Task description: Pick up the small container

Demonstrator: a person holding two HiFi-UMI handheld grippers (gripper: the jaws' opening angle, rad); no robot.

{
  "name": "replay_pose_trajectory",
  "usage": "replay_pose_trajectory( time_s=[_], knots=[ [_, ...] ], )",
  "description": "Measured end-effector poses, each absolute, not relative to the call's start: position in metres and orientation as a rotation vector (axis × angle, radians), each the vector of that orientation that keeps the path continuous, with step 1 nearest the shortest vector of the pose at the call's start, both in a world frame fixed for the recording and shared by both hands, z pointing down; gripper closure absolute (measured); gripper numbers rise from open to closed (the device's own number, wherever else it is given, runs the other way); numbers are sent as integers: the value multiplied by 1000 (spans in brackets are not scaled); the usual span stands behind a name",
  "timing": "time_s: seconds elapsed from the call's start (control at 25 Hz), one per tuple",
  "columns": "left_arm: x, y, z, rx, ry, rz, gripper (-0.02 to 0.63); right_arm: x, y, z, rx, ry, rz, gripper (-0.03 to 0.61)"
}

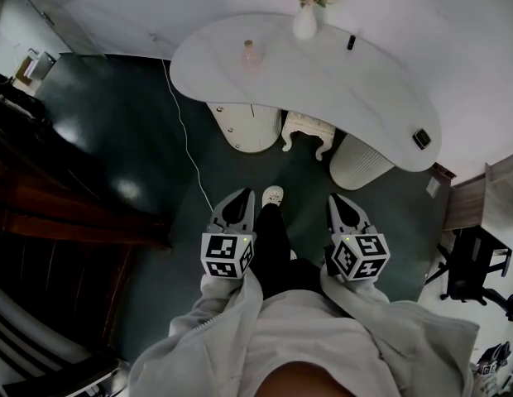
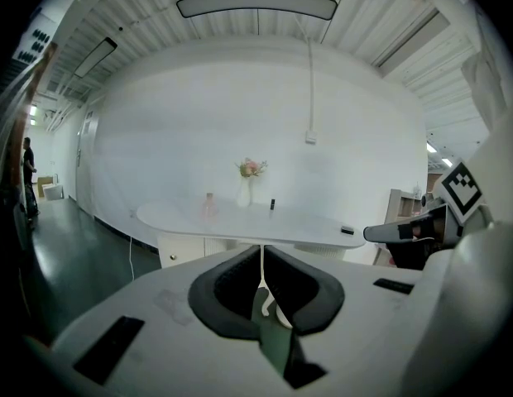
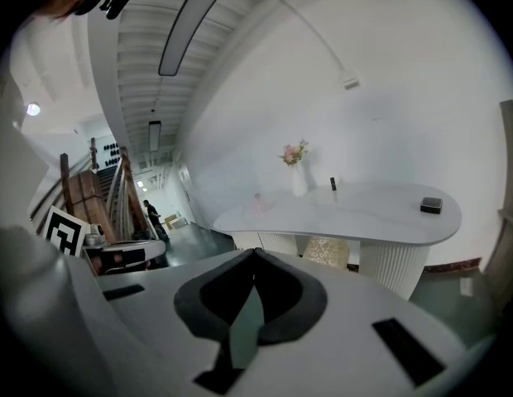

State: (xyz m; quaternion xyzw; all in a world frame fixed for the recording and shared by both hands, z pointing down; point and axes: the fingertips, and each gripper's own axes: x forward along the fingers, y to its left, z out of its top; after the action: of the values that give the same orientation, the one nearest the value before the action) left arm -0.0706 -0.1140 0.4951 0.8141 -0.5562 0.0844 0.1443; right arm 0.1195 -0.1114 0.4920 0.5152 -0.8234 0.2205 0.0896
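A white curved table [image 1: 323, 81] stands across the room. On it sit a small pink bottle [image 1: 249, 54], a white vase with flowers [image 1: 305, 19], a slim black upright item [image 1: 351, 41] and a small dark box [image 1: 421, 138] at the right end. My left gripper [image 1: 237, 195] and right gripper [image 1: 340, 198] are held side by side close to the body, well short of the table, both shut with nothing between the jaws. The left gripper view shows the bottle [image 2: 209, 203] and the box [image 2: 347, 231] far ahead; the right gripper view shows the box [image 3: 431, 205].
Dark green floor [image 1: 132, 139] lies between me and the table. A white cable [image 1: 186, 139] runs across the floor. Under the table stand ribbed white pedestals [image 1: 360, 162] and an ornate stool [image 1: 306, 131]. A wooden staircase [image 1: 50, 213] is at the left, a black chair [image 1: 476, 275] at the right.
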Motion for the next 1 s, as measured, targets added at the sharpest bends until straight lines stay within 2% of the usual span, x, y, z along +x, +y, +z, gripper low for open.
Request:
replay_pose_trajectory(
  time_s=[1.0],
  knots=[
    [-89,-333,470,2372,-1568,227,591,105,-311,467,1567,-2424,652,529]
  ],
)
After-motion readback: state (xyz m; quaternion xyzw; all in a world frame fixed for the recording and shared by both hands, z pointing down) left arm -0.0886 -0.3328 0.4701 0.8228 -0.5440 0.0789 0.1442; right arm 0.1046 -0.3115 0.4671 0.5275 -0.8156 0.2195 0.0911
